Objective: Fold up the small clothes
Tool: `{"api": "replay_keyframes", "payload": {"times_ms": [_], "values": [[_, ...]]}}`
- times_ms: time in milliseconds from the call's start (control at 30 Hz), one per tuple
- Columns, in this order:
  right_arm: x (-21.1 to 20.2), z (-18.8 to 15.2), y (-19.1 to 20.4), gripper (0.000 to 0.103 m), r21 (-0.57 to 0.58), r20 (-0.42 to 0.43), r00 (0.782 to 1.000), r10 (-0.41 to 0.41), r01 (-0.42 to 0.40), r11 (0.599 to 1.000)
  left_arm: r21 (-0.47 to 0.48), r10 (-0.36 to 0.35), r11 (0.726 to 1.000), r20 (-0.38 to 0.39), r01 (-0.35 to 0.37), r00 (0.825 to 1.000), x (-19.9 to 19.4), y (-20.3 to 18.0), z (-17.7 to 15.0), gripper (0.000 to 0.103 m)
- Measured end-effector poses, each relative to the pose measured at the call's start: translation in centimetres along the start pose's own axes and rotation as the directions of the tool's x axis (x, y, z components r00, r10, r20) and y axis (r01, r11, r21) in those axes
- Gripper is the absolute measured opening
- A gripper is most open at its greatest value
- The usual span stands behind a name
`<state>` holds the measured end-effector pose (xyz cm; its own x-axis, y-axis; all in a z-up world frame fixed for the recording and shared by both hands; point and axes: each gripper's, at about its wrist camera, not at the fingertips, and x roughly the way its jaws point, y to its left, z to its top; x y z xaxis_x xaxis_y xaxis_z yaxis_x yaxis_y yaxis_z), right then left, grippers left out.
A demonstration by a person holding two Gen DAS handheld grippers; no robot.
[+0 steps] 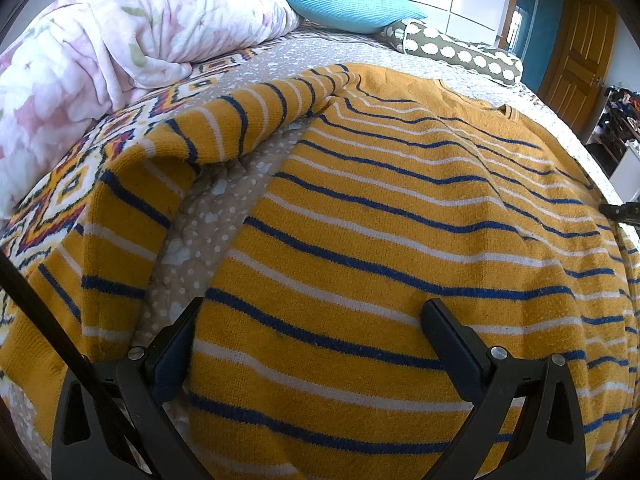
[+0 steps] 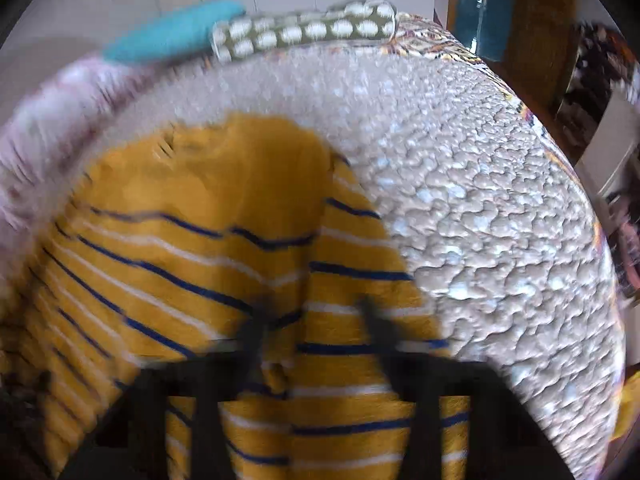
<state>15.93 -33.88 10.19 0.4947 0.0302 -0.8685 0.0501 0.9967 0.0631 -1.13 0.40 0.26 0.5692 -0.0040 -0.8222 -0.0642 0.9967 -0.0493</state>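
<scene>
on the bed (image 1: pixel 280 52), the striped sweater (image 1: pixel 400 220) lies spread flat, one sleeve (image 1: pixel 132 184) out at 9 o'clock. the left gripper (image 1: pixel 316 328) hovers over its hem, tongs wide apart. the right gripper (image 2: pixel 312 320) is blurred; tongs closed on a sweater fold.

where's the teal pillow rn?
Far end of the bed: upper centre in left wrist view, teal pillow sits between the floral duvet and the spotted bolster.

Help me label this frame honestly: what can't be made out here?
- Right wrist view: right tool smeared by motion blur; any grip on the sweater is unclear.
- Left wrist view: sweater hem cut off by the bottom edge, behind the left tool.
- Right sleeve's end: beyond the frame.
</scene>
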Motion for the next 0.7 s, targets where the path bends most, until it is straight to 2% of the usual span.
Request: {"api": "replay_keyframes", "payload": {"times_ms": [33, 67, 100, 133, 233, 333, 400, 433, 467, 500, 533, 567, 600, 633, 667, 700], "values": [[-0.3, 0.4, -0.6, 0.01, 0.024, 0.012, 1.0, 0.023, -0.023, 0.999, -0.001, -0.002, 1.0, 0.0, 0.002, 1.0, 0.0, 0.0, 0.0, 0.103], [-0.6, 1.1, -1.2, 0.007, 0.042, 0.023, 1.0, 0.011, -0.012, 0.999, -0.002, -0.002, 1.0, 0.0, 0.002, 1.0, 0.0, 0.0, 0.0, 0.103], [-0.9, 1.5, -1.6, 0.003, 0.045, 0.038, 0.999, -0.03, 0.029, 0.999, -0.001, 0.0, 1.0, 0.001, 0.0, 1.0, 0.0, 0.0, 0.0, 0.103], [-1.1, 2.8, -2.0, 0.003, 0.042, 0.054, 0.992, -0.11, 0.108, 0.993, -0.002, -0.003, 1.0, 0.002, 0.003, 1.0, 0.0, 0.0, 0.0, 0.103], [-0.7, 6.1, -3.3, 0.003, 0.07, 0.073, 0.973, -0.221, 0.216, 0.974, -0.009, -0.013, 1.0, 0.0, 0.013, 1.0, 0.1, 0.1, 0.0, 0.103], [1.0, 9.2, -4.4, 0.003, 0.073, 0.079, 0.931, -0.356, 0.35, 0.934, -0.011, -0.012, 1.0, -0.004, 0.012, 1.0, 0.2, 0.0, 0.1, 0.103], [2.6, 10.1, -5.0, 0.003, 0.055, 0.061, 0.883, -0.465, 0.462, 0.885, -0.01, -0.01, 1.0, -0.009, 0.01, 1.0, 0.2, -0.1, 0.1, 0.103], [3.2, 10.3, -5.3, 0.003, 0.04, 0.047, 0.848, -0.527, 0.526, 0.85, -0.009, -0.008, 1.0, -0.01, 0.008, 1.0, 0.3, -0.1, 0.1, 0.103], [3.2, 10.3, -5.5, 0.004, 0.037, 0.038, 0.844, -0.535, 0.534, 0.845, -0.008, -0.007, 1.0, -0.01, 0.007, 1.0, 0.3, -0.1, 0.1, 0.103], [2.7, 10.1, -5.8, 0.008, 0.049, 0.034, 0.855, -0.518, 0.516, 0.855, -0.009, -0.008, 1.0, -0.01, 0.007, 1.0, 0.3, -0.1, 0.1, 0.103], [1.6, 9.4, -6.2, 0.013, 0.074, 0.037, 0.88, -0.474, 0.47, 0.879, -0.007, -0.006, 1.0, -0.009, 0.006, 1.0, 0.3, -0.1, 0.1, 0.103], [-0.3, 8.2, -6.6, 0.027, 0.114, 0.045, 0.913, -0.406, 0.399, 0.91, -0.007, -0.006, 1.0, -0.009, 0.006, 1.0, 0.3, -0.1, 0.2, 0.103], [-1.4, 7.3, -6.8, 0.041, 0.144, 0.056, 0.934, -0.352, 0.342, 0.929, -0.007, -0.006, 1.0, -0.009, 0.006, 1.0, 0.3, -0.1, 0.2, 0.103], [-3.3, 5.5, -7.1, 0.046, 0.18, 0.083, 0.961, -0.262, 0.244, 0.953, -0.007, -0.006, 1.0, -0.007, 0.006, 1.0, 0.3, -0.1, 0.2, 0.103], [-5.2, 3.3, -7.2, 0.053, 0.199, 0.105, 0.979, -0.173, 0.15, 0.969, -0.01, -0.01, 1.0, -0.006, 0.01, 1.0, 0.3, -0.1, 0.2, 0.103], [-6.6, 1.0, -7.1, 0.055, 0.2, 0.108, 0.988, -0.106, 0.083, 0.976, -0.013, -0.015, 1.0, -0.004, 0.015, 1.0, 0.3, -0.1, 0.2, 0.103]]}}
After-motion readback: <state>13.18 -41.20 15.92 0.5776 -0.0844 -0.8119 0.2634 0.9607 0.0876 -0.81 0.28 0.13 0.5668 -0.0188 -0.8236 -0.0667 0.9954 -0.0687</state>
